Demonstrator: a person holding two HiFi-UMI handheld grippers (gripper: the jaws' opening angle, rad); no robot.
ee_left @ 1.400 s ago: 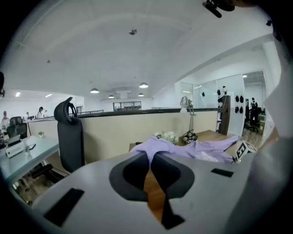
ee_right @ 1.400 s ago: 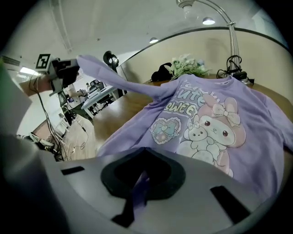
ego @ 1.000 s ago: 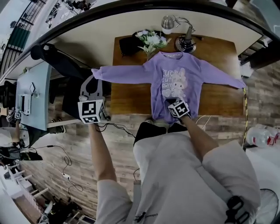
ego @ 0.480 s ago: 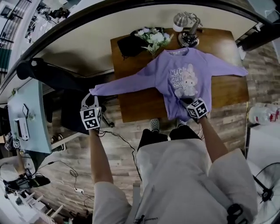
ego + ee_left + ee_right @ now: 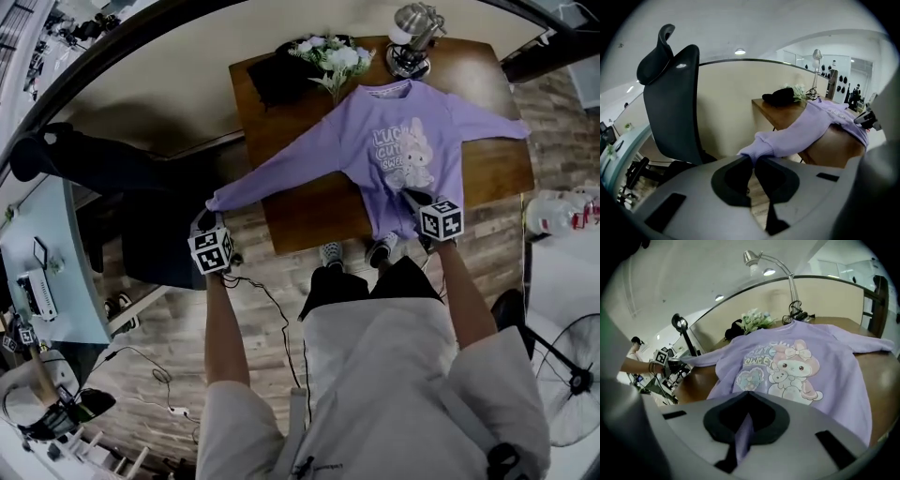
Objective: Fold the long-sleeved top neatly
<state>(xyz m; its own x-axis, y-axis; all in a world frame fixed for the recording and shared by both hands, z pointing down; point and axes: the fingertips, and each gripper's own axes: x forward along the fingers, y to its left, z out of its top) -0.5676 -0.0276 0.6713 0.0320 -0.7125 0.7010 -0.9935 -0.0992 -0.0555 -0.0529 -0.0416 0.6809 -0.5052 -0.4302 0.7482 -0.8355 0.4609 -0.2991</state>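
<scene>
Left tongs lower now, tight on sleeve cuff; right tongs tight on hem.

Brown wooden worktop stands against a curved cream partition. Desk lamp and flowers at its far edge. Plank floor, loose cables. Black office chair left; fan near right.

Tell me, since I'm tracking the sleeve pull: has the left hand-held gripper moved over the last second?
Yes. The left hand-held gripper, shut on the sleeve cuff, has drawn farther left of the wooden table and lower.
</scene>
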